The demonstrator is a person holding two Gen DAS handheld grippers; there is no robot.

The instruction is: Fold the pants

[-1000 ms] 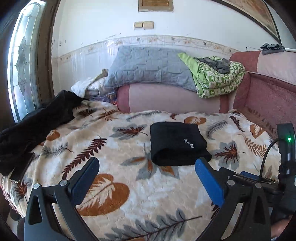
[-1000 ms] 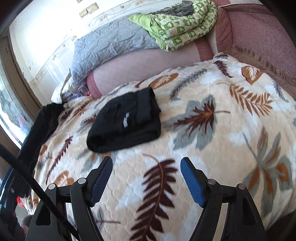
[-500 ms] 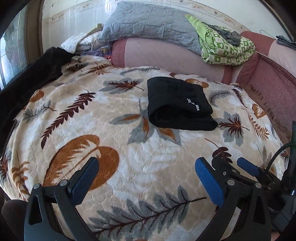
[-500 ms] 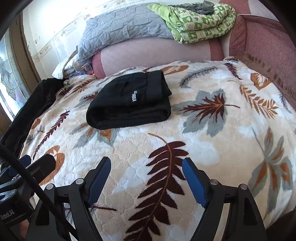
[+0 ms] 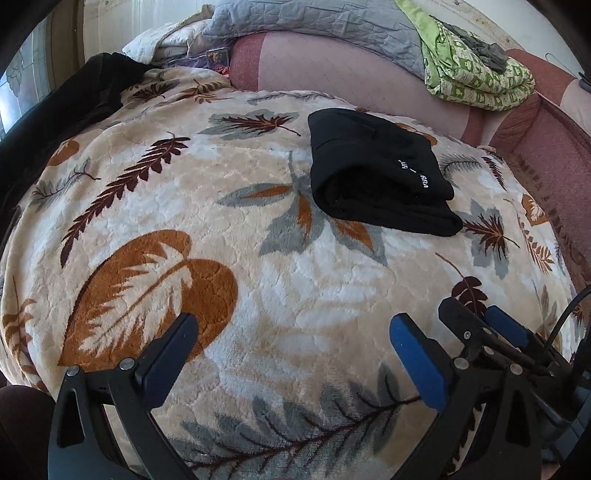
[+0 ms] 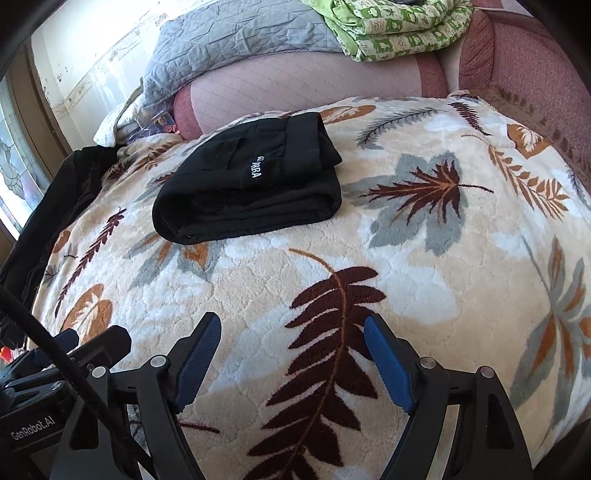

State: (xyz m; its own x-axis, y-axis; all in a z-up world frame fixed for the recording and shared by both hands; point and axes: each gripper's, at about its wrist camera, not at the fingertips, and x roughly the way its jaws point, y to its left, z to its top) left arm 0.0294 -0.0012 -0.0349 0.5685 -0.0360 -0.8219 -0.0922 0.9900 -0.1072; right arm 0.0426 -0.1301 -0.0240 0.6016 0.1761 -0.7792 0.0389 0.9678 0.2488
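Observation:
Black pants (image 5: 376,173) (image 6: 251,181) lie folded into a compact rectangle on the leaf-patterned blanket (image 5: 229,229) (image 6: 424,258), white lettering showing on the top layer. My left gripper (image 5: 291,332) hangs open over the blanket's near part, well short of the pants, nothing between its blue pads. My right gripper (image 6: 291,330) is open too, empty, over a dark brown leaf in front of the pants. In the left wrist view the right gripper (image 5: 480,328) shows at the lower right. In the right wrist view the left gripper (image 6: 70,350) shows at the lower left.
A pink sofa back (image 5: 332,70) runs behind the blanket, with a grey quilt (image 5: 325,26) and a folded green patterned blanket (image 5: 476,77) on top. A black garment (image 5: 55,110) drapes over the left edge by a window. The sofa's right arm (image 6: 535,74) bounds the right side.
Both grippers have tilted down and sunk toward the blanket, so the wall has left the views. The folded pants have not moved. Both grippers stay open.

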